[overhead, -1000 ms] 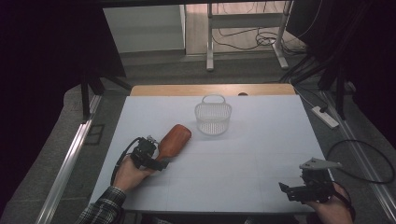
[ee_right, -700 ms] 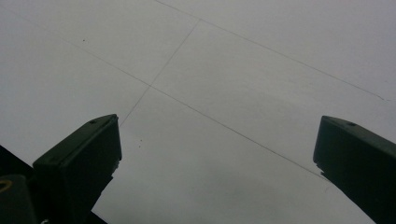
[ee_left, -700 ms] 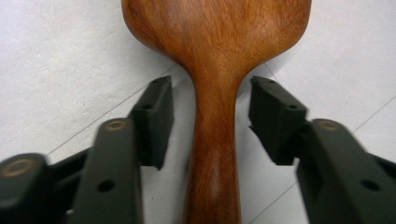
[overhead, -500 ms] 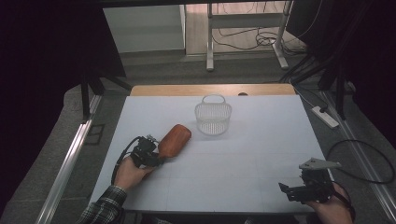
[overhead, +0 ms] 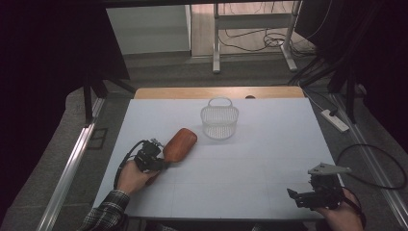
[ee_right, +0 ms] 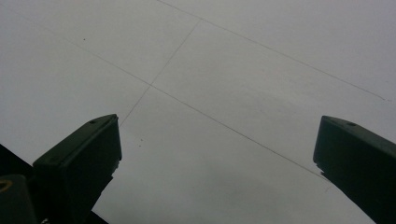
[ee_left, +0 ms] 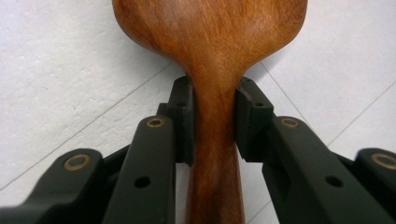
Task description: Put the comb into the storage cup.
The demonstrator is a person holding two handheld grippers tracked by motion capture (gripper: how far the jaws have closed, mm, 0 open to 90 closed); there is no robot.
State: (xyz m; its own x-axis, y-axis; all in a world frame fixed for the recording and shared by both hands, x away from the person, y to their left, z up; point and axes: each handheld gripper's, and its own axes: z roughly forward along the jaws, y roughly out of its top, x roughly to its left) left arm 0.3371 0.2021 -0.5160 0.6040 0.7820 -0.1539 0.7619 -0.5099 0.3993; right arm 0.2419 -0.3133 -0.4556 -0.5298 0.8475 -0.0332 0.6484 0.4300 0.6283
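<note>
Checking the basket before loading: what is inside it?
The wire basket looks empty; the white table shows through its mesh. The far inner wall is too fine to read.

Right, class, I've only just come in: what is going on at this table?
A person works with a gripper in each hand. The left gripper has just been closing its fingers on the narrow neck of a wooden spoon lying on the white table; they now press it from both sides. The right gripper hangs open over bare table. A clear basket stands beyond the spoon, untouched.
</note>
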